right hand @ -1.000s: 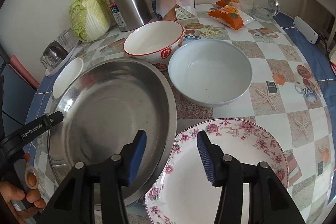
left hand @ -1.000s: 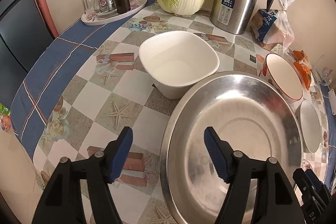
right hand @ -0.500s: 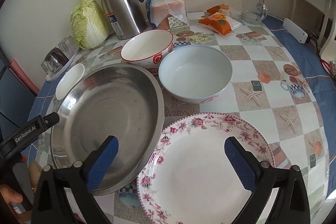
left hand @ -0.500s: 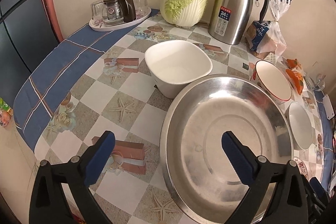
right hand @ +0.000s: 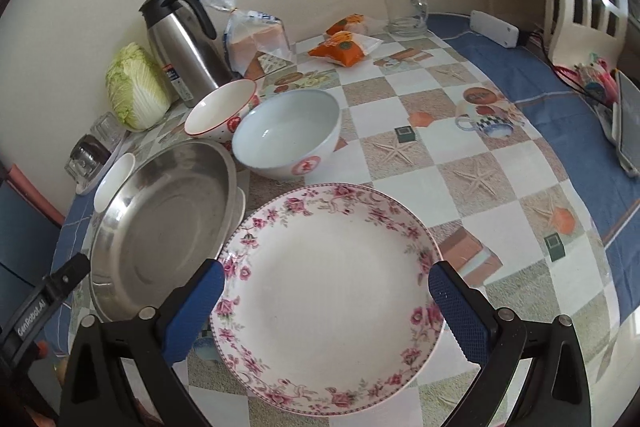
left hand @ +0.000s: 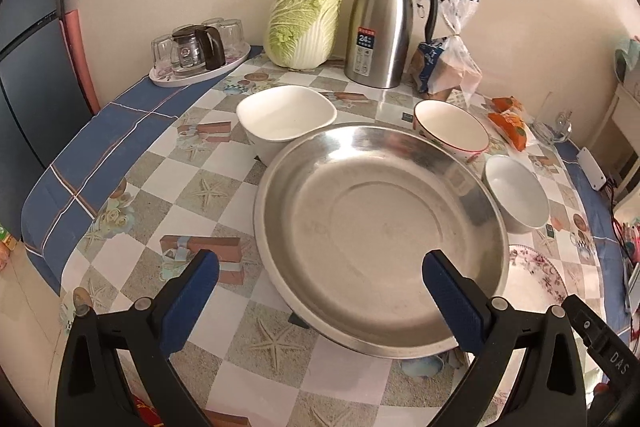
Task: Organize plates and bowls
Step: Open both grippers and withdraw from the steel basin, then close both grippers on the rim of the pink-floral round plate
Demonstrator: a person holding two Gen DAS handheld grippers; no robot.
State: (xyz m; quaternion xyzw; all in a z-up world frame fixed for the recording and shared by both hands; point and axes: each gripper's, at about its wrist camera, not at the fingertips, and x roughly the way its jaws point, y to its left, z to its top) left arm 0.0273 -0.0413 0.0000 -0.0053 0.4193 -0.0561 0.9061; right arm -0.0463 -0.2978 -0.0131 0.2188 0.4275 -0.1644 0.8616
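Checked table [right hand: 472,163] bears steel basin [left hand: 380,239] beside floral plate [right hand: 332,291]

The left gripper [left hand: 320,291] hangs wide open and empty above the near rim of the steel basin [left hand: 380,239]; its jaws have just been opening. A white square bowl [left hand: 286,119] touches the basin's far-left rim.

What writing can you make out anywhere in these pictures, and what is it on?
"24": label on the steel thermos jug; smaller print under it is too small to read.
"GenRobot.AI": left gripper.
"DAS": right gripper.
Bread bag: blurred.
Red stamp on the white bowl: unreadable.
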